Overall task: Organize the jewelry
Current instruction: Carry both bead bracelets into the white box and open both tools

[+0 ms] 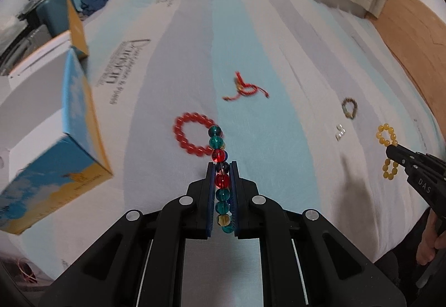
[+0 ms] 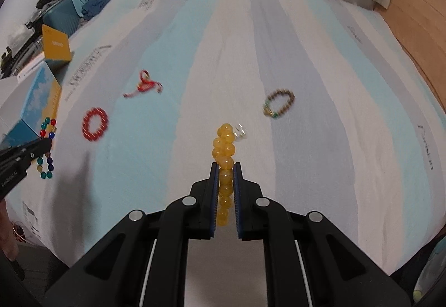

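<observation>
Bracelets clamped in both tongs above the bed, box not yet reached.

Bed (image 2: 278,70) carries the loose pieces; the open box (image 1: 55,117) stands at its left edge, presumably the destination. Left tongs (image 1: 222,167) pinch the multicoloured bead bracelet (image 1: 218,145) edge-on; right tongs (image 2: 225,167) pinch the yellow bead bracelet (image 2: 224,142) likewise. Risk: each grip bears on round, glossy beads, so a jolt could roll a strand out of the pads and drop it among the red bead bracelet (image 1: 192,134), red cord bracelet (image 1: 245,88) and brown bead bracelet (image 2: 280,102). Smallest item, the clear ring-like piece (image 2: 241,132), lies just beside the yellow strand and could snag or be overlooked.
</observation>
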Demonstrator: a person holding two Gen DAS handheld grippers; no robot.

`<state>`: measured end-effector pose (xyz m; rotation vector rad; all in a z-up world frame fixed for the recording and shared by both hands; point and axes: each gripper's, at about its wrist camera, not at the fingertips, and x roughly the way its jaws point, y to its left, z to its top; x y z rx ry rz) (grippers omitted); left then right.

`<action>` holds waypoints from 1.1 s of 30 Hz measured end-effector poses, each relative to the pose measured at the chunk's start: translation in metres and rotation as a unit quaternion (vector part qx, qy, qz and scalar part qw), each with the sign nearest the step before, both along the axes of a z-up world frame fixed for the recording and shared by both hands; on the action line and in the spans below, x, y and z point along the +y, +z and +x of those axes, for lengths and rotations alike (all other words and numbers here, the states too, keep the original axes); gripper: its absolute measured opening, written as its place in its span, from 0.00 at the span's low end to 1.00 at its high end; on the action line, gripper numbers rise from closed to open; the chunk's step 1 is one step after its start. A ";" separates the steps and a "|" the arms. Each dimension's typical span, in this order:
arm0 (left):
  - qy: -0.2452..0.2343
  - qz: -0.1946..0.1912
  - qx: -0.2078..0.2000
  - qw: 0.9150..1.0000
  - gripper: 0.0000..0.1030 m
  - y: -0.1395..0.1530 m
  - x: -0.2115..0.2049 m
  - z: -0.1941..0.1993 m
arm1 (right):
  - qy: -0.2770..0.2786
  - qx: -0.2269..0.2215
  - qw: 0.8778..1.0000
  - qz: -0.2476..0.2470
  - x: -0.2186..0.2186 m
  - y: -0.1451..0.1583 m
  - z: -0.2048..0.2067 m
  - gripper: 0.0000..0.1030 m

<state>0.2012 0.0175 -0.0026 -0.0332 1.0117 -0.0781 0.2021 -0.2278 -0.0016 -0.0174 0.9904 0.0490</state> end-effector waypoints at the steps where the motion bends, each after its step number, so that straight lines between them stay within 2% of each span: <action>1: 0.005 0.002 -0.005 1.000 0.08 0.006 0.006 0.000 | 0.002 -0.003 1.000 0.001 0.004 0.004 0.001 0.09; 10: 0.057 0.025 -0.032 0.998 0.08 0.048 0.064 -0.005 | 0.035 -0.027 0.999 0.009 0.073 0.040 0.014 0.09; 20: 0.111 0.038 -0.050 0.992 0.08 0.082 0.137 -0.017 | 0.088 -0.048 0.995 0.011 0.164 0.072 0.023 0.09; 26: 0.143 0.042 -0.049 0.988 0.08 0.092 0.183 -0.029 | 0.130 -0.059 0.990 0.015 0.226 0.087 0.022 0.09; 33: 0.184 0.042 -0.047 0.981 0.08 0.097 0.239 -0.047 | 0.198 -0.073 0.977 0.033 0.305 0.101 0.012 0.09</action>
